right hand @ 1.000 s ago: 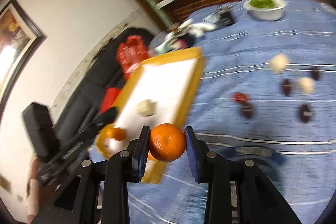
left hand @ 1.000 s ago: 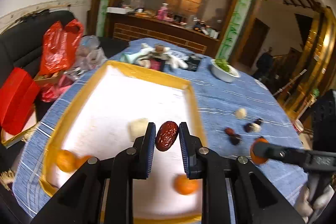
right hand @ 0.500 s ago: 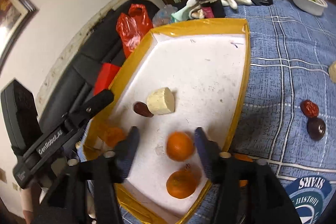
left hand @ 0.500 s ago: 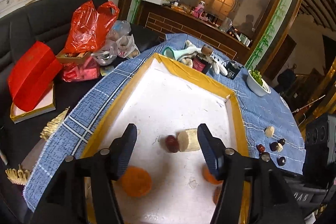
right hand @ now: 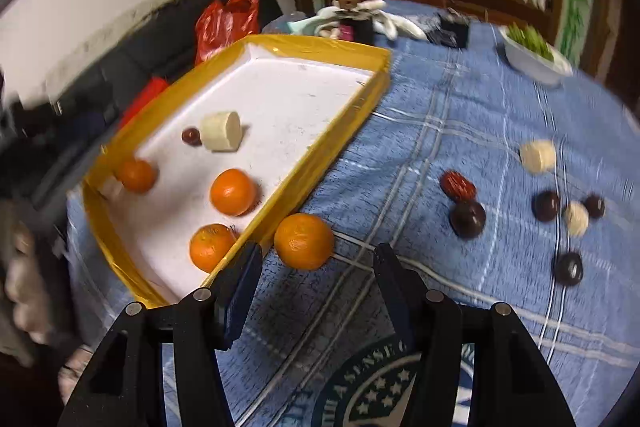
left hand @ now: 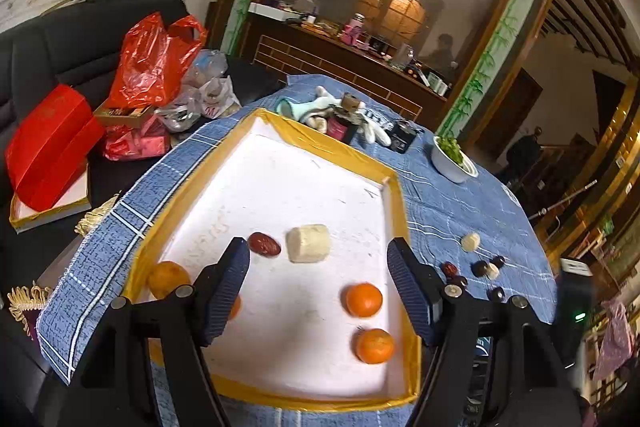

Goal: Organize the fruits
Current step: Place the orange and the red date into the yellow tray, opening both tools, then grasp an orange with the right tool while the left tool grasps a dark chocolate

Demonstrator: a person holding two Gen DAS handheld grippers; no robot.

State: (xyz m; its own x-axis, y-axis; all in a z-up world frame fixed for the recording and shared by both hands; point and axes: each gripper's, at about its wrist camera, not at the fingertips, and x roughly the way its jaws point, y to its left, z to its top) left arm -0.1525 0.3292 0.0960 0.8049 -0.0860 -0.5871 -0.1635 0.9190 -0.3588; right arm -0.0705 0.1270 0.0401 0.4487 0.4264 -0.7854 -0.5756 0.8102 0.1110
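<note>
A yellow-rimmed white tray holds a red date, a pale cylindrical fruit piece and several oranges. My left gripper hovers over the tray's near half. Its jaws are opening with nothing between them. In the right wrist view the tray lies to the left. One orange rests on the blue cloth against the tray's outer wall. My right gripper stands open just short of that orange, not touching it.
Loose on the cloth to the right lie a red date, dark plums and pale pieces. A white bowl of greens and a toy clutter sit at the far end. Red bags lie on a sofa.
The left gripper let go of the red date, which now lies in the tray. The right gripper released its orange into the tray and swung right over the cloth.
</note>
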